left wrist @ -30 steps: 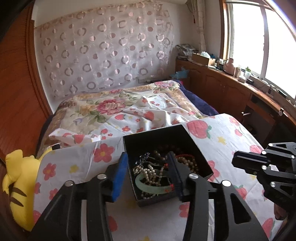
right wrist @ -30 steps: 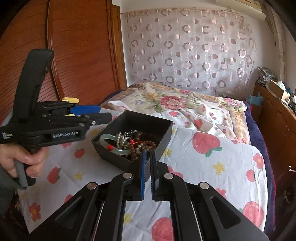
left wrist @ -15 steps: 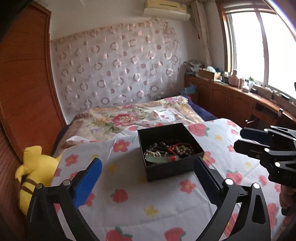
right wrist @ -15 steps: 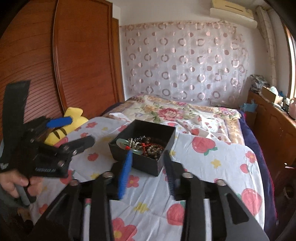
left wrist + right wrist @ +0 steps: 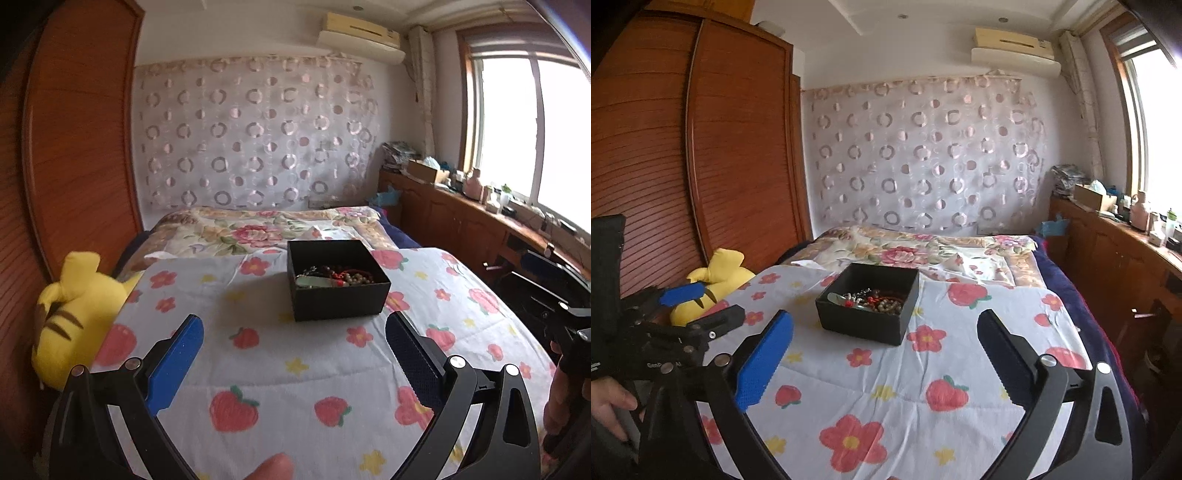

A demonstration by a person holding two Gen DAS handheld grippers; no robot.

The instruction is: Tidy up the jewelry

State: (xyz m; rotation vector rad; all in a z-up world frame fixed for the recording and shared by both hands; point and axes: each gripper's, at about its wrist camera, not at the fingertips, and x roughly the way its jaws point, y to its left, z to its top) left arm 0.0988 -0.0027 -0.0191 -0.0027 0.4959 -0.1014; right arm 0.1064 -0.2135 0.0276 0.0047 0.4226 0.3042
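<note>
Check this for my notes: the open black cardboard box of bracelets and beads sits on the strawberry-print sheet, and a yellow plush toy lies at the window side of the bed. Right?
Not quite. The yellow plush toy lies at the wooden wardrobe side, opposite the window; the right wrist view shows it. The open black cardboard box does sit on the strawberry-print sheet.

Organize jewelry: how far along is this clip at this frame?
Done: the jewelry lies heaped in the black box on the bed; none lies loose on the sheet. In hand: nothing. The left tool is open and empty; the right tool's jaws are opening, empty, short of the box. Left: whether more sorting follows is unclear.
</note>
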